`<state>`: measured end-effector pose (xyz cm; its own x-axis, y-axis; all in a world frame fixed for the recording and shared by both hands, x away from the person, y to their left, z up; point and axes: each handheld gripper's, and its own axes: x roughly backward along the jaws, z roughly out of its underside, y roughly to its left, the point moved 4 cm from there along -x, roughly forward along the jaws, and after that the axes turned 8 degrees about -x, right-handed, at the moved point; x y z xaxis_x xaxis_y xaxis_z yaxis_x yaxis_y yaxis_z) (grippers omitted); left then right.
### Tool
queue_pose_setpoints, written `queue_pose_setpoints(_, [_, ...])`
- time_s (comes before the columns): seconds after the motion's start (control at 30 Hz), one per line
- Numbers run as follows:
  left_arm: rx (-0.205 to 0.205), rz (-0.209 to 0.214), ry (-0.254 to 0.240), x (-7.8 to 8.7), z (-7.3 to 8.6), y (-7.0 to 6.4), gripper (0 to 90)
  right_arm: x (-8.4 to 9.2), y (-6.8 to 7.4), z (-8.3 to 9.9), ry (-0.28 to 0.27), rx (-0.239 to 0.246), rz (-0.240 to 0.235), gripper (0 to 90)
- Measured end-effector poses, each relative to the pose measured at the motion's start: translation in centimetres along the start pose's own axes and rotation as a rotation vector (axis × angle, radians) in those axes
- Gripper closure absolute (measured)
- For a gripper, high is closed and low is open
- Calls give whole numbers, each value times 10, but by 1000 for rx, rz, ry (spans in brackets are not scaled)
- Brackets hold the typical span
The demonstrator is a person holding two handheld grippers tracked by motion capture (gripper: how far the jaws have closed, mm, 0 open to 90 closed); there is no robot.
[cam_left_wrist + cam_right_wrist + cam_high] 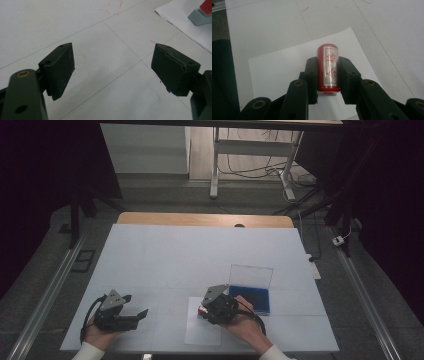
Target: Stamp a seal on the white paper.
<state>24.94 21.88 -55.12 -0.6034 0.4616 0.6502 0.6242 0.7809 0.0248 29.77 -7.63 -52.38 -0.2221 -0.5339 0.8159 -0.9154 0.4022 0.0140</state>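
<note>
Snugly, black fingers [312,75] clamp a glossy red cylinder [328,67] (white-labelled).

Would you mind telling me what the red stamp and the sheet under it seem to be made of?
The red stamp looks like glossy plastic, judging by the sheen along its side. The sheet appears to be matte white paper: thin, flat, with crisp edges.

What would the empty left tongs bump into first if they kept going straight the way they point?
Probably the sheet of white paper with the red stamp the right tongs hold on it. Before that, the left tongs, open, have bare white table; depth is uncertain.
</note>
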Motion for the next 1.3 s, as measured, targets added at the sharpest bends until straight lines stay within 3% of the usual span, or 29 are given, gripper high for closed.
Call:
queue_pose_setpoints(0.67, [1,-1,1,1,1,0,190,-3,0,-1,32,0,9,710])
queue_pose_setpoints(0.87, [1,-3,0,2,1,0,190,-4,3,-1,57,6,33,712])
queue_pose_setpoints(1.3, [2,-6,0,2,0,0,189,-5,3,0,51,-1,30,712])
